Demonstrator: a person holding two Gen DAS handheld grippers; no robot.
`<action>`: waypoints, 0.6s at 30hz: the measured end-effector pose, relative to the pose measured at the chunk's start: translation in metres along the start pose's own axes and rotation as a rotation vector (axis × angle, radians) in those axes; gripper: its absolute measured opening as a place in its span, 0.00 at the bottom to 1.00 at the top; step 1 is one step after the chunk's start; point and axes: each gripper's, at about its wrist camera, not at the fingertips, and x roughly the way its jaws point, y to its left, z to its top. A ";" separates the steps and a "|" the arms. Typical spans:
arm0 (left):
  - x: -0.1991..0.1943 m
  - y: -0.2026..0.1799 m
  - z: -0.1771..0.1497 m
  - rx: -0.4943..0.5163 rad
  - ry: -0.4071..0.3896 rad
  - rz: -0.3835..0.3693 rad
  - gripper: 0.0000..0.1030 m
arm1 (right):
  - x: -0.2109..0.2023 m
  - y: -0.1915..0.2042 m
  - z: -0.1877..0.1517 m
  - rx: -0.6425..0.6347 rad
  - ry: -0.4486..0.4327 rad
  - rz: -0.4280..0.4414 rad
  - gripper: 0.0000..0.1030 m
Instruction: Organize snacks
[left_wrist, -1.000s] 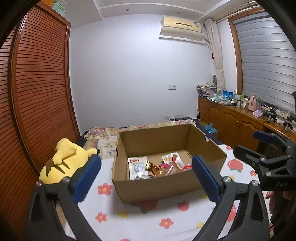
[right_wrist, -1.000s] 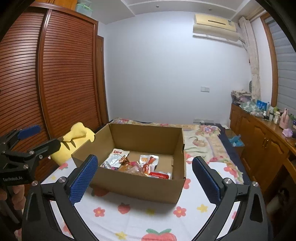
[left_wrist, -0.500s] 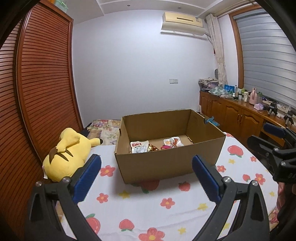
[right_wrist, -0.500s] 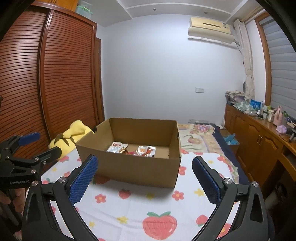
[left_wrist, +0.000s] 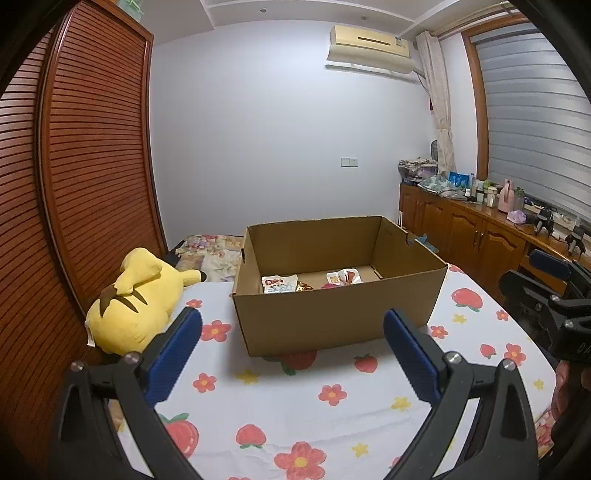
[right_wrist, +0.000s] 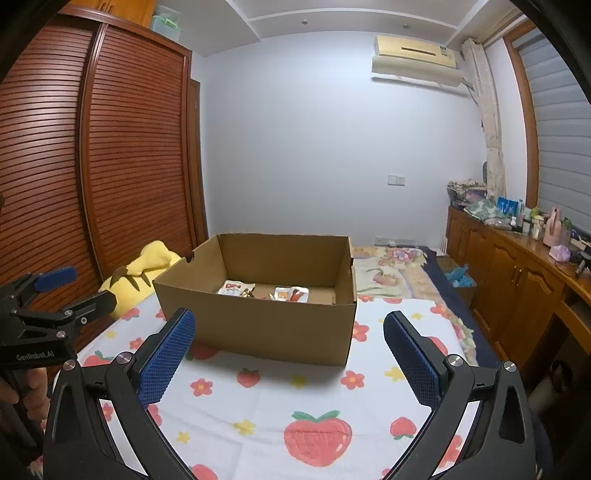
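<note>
Both the left gripper (left_wrist: 291, 343) and right gripper (right_wrist: 289, 343) gape wide, empty, above the bed (right_wrist: 258, 413). At twelve o'clock, snack packets (left_wrist: 280, 285) lie inside the cardboard box (left_wrist: 332, 317); its tall wall could snag a low reach.

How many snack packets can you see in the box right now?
3 show in the cardboard box: a white-and-red packet at left, a gold one beside it, a white-and-orange one to the right. The near wall may hide others.
</note>
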 end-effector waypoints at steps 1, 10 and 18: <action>0.000 0.000 0.000 -0.001 -0.001 -0.001 0.97 | 0.000 0.000 0.000 0.002 0.001 0.000 1.00; 0.000 0.002 -0.001 -0.007 0.001 -0.001 0.97 | 0.002 0.000 -0.004 0.013 0.007 -0.001 1.00; 0.000 0.002 -0.003 -0.004 0.005 -0.001 0.97 | 0.000 -0.001 -0.003 0.021 0.003 -0.001 1.00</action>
